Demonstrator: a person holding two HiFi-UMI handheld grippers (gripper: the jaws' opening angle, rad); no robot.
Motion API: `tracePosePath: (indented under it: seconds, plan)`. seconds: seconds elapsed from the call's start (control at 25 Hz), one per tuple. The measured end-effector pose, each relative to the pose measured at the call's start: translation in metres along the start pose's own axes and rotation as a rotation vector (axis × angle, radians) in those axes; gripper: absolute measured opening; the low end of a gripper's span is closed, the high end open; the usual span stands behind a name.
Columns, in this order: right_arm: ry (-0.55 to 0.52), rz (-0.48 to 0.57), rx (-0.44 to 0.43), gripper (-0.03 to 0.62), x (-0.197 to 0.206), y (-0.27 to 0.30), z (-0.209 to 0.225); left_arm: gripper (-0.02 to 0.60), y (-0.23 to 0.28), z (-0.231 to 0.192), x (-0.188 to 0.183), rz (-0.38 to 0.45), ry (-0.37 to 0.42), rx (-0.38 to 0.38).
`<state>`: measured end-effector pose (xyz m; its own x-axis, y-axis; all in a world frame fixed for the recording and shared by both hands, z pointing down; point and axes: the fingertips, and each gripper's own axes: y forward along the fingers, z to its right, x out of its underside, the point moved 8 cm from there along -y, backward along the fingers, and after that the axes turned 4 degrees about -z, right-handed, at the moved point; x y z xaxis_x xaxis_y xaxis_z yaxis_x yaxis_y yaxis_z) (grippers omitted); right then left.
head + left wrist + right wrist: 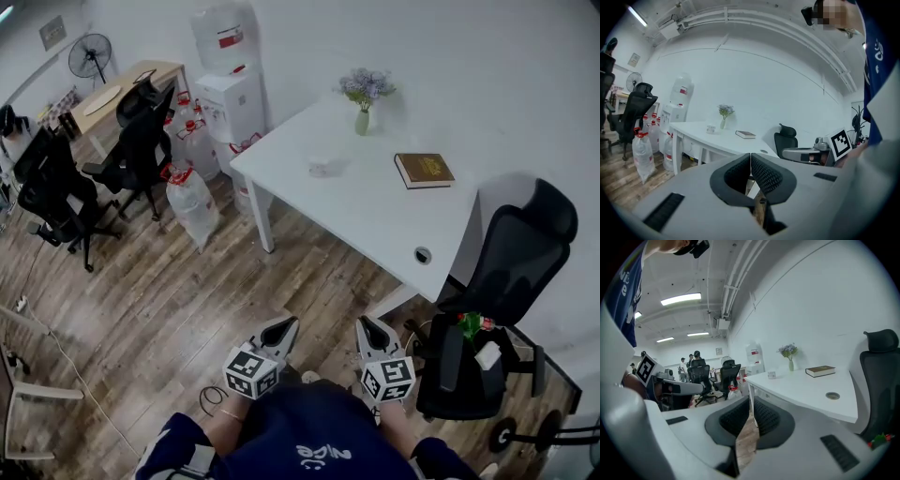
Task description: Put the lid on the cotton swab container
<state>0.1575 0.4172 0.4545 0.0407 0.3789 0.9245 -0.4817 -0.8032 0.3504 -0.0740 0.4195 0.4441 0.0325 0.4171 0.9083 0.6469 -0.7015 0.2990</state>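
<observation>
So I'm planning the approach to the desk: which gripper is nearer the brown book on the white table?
Right. The right gripper is short of the table, below-left of the book in the head view. The left gripper is level with it, further left.

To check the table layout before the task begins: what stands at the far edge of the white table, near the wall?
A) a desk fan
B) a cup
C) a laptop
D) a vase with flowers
D: a vase with flowers stands at the far edge of the white table, with a brown book lying to its right.
</observation>
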Motion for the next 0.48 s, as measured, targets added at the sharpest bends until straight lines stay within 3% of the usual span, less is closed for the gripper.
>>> tracePosePath:
  seconds: [0.28,0.48]
  plan:
    - [0.028,-0.084,-0.026,0.06,0.019,0.009,0.001,0.021,0.017,-0.012,0.007,-0.066,0.006,0.005]
    - [0.073,-0.107,0.01,0.06,0.027,0.026,0.012,0.021,0.048,-0.033,0.006,-0.092,0.005,0.049]
